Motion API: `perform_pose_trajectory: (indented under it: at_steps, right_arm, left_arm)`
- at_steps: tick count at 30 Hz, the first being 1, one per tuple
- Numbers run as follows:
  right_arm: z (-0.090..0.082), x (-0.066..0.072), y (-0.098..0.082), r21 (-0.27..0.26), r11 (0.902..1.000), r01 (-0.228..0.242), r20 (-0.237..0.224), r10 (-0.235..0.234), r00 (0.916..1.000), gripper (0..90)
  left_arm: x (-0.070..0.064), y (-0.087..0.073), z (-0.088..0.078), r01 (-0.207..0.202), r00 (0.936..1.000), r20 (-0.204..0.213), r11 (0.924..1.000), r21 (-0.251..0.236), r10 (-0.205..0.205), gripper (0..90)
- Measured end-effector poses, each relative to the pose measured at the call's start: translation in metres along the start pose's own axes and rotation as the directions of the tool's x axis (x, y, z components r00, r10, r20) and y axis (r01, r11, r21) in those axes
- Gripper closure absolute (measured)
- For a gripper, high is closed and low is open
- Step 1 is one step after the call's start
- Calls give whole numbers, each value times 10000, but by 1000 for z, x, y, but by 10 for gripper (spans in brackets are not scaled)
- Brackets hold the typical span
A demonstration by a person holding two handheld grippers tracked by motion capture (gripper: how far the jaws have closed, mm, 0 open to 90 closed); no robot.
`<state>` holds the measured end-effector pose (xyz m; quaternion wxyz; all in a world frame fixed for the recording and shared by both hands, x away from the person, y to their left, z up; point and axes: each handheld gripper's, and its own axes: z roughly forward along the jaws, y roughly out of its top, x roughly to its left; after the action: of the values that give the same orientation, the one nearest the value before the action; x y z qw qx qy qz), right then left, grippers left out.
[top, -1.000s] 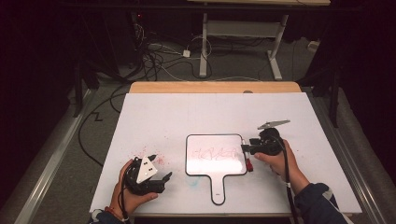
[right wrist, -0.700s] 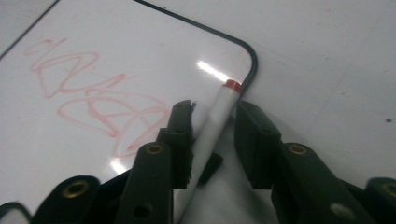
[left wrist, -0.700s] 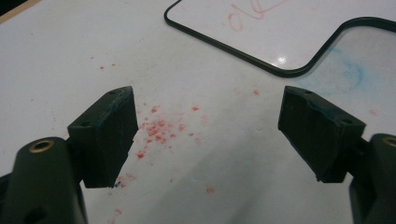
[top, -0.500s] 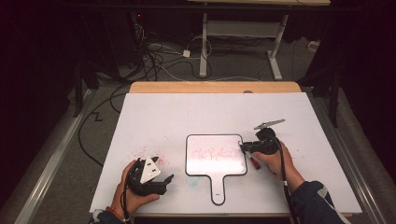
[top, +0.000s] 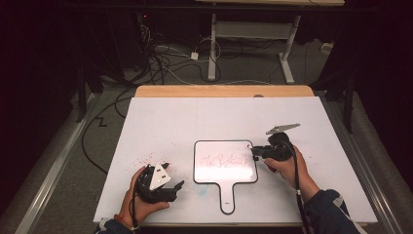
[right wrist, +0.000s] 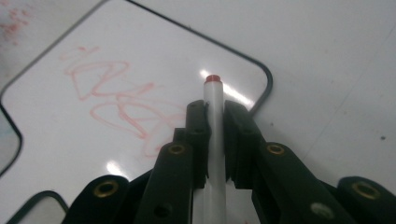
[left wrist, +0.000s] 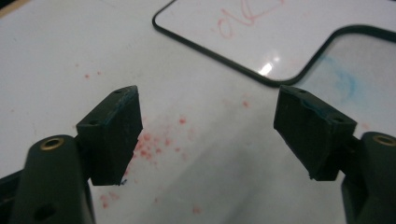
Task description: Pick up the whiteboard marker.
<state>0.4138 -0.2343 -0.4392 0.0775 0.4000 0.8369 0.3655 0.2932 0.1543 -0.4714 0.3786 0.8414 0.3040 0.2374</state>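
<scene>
A small white paddle-shaped whiteboard (top: 225, 168) with a black rim lies at the table's middle, with red scribbles (right wrist: 116, 98) on it. My right gripper (right wrist: 215, 109) is shut on a white marker (right wrist: 213, 93) with a red end, which points at the board's right edge; in the high view this gripper (top: 255, 152) sits just right of the board. My left gripper (left wrist: 208, 121) is open with nothing between its jaws, which have just been closing slightly. It rests low over the table left of the board's handle (top: 174, 178).
The white tabletop (top: 219, 117) carries red specks (left wrist: 154, 144) near the left gripper and a blue smudge (left wrist: 345, 81) beside the board's handle. Behind it is a wooden strip (top: 224, 91); cables (top: 160, 63) and desk legs lie on the floor beyond.
The right gripper has edged slightly left toward the board's right edge and tilted a little. The left hand has stayed where it was.
</scene>
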Motion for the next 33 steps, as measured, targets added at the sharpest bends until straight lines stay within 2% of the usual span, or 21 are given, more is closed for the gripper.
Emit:
perform_pose_trajectory:
  at_steps: [1, 3, 4, 5, 6, 7, 9, 10, 11, 13, 16, 18, 19, 20, 21, 23, 26, 28, 30, 32, 33]
  right_arm:
    - [-5, 3, 2, -277, 9996, 84, -77, -86, 9999, 811]
    - [-15, 10, 7, -825, 9961, 320, -199, -337, 9992, 811]
    - [-15, 10, 7, -825, 9961, 320, -199, -337, 9992, 811]
    - [-25, 19, 9, -1562, 9861, 566, -425, -639, 9971, 811]
    - [-27, 23, 11, -1774, 9825, 566, -431, -652, 9969, 811]
    - [-29, 27, 11, -1972, 9789, 525, -526, -640, 9966, 811]
    - [-29, 37, 12, -2335, 9702, 655, -727, -846, 9938, 811]
    - [-28, 43, 13, -2412, 9679, 702, -739, -905, 9932, 811]
    - [-27, 48, 13, -2565, 9635, 760, -823, -1001, 9916, 812]
    - [-24, 58, 12, -2746, 9580, 823, -918, -1114, 9895, 811]
    - [-17, 70, 9, -2974, 9520, 729, -943, -1053, 9900, 812]
    - [-15, 73, 6, -3200, 9453, 634, -955, -988, 9905, 812]
    - [-14, 74, 6, -3295, 9421, 621, -878, -960, 9915, 812]
    - [-14, 74, 5, -3423, 9379, 560, -843, -900, 9924, 812]
    - [-15, 74, 4, -3590, 9322, 455, -855, -814, 9930, 812]
    - [-15, 75, 3, -3644, 9305, 361, -854, -720, 9937, 812]
    - [-16, 76, 1, -3838, 9229, 321, -884, -714, 9935, 811]
    - [-16, 77, 0, -3968, 9173, 318, -885, -728, 9934, 811]
    - [-17, 76, 0, -3954, 9179, 343, -954, -782, 9924, 812]
    - [-19, 75, -1, -4111, 9112, 280, -907, -714, 9933, 811]
    - [-20, 74, -1, -4194, 9073, 289, -871, -719, 9936, 812]
  left_arm:
    - [0, 0, 0, 0, 10000, 0, 10000, 0, 0, 227]
    - [-1, 7, 3, 80, 9997, 245, 9994, -342, -72, 227]
    - [-2, 11, 5, 95, 9990, 434, 9989, -463, -75, 227]
    - [-3, 15, 8, 109, 9979, 646, 9985, -545, -74, 228]
    - [-7, 24, 14, 208, 9949, 997, 9973, -704, -137, 228]
    - [-7, 24, 14, 208, 9949, 997, 9973, -704, -137, 232]
    - [-12, 36, 19, 465, 9880, 1510, 9941, -979, -314, 235]
    - [-18, 49, 26, 612, 9806, 1927, 9901, -1261, -361, 236]
    - [-21, 56, 29, 684, 9767, 2113, 9875, -1417, -373, 238]
    - [-27, 70, 38, 906, 9698, 2380, 9850, -1471, -536, 252]
    - [-36, 86, 53, 852, 9667, 2514, 9860, -1434, -470, 304]
    - [-38, 90, 59, 911, 9642, 2599, 9865, -1363, -531, 331]
    - [-40, 95, 68, 1249, 9512, 2978, 9831, -1338, -804, 333]
    - [-41, 97, 72, 1404, 9449, 3141, 9810, -1338, -924, 347]
    - [-43, 99, 75, 1504, 9420, 3202, 9793, -1357, -1003, 355]
    - [-45, 103, 80, 1684, 9372, 3293, 9758, -1393, -1147, 355]
    - [-48, 109, 87, 1910, 9238, 3606, 9711, -1429, -1287, 364]
    - [-50, 112, 90, 1922, 9218, 3659, 9706, -1446, -1280, 374]
    - [-50, 115, 91, 1981, 9191, 3721, 9684, -1514, -1299, 392]
    - [-51, 116, 91, 2175, 9055, 4020, 9620, -1650, -1358, 392]
    - [-52, 117, 91, 2090, 9061, 4038, 9634, -1676, -1264, 392]
